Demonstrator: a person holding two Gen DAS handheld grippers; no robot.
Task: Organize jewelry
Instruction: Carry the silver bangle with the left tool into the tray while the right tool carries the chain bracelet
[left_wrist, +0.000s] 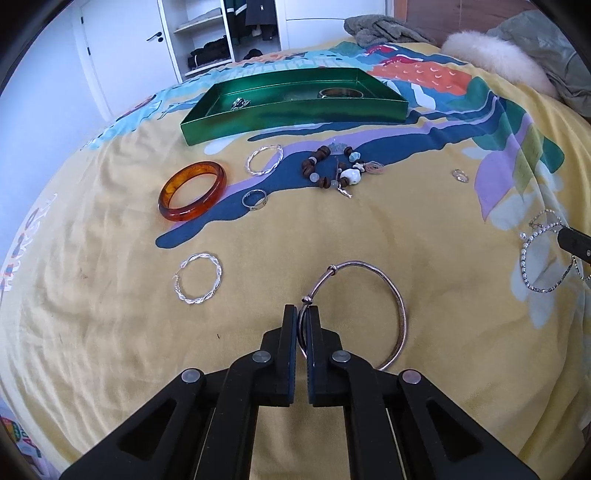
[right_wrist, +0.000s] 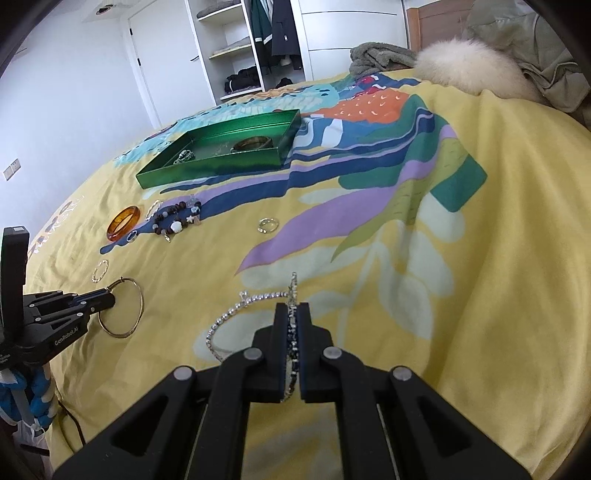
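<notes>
My left gripper (left_wrist: 303, 310) is shut on the rim of a thin silver bangle (left_wrist: 400, 310), which lies on the yellow bedspread; it also shows in the right wrist view (right_wrist: 140, 295). My right gripper (right_wrist: 293, 308) is shut on a rhinestone chain (right_wrist: 229, 314), also seen in the left wrist view (left_wrist: 524, 258). A green tray (left_wrist: 295, 110) at the back holds a bangle (left_wrist: 340, 92) and a small piece. An amber bangle (left_wrist: 192, 192), two twisted silver hoops (left_wrist: 199, 278) (left_wrist: 264, 158), a bead bracelet (left_wrist: 332, 170) and two rings (left_wrist: 255, 199) (left_wrist: 460, 175) lie loose.
A grey blanket (left_wrist: 384, 29), a white fur piece (left_wrist: 495, 59) and an olive coat (left_wrist: 554, 55) lie at the bed's far right. A wardrobe with open shelves (left_wrist: 207, 40) and a door stand behind the bed.
</notes>
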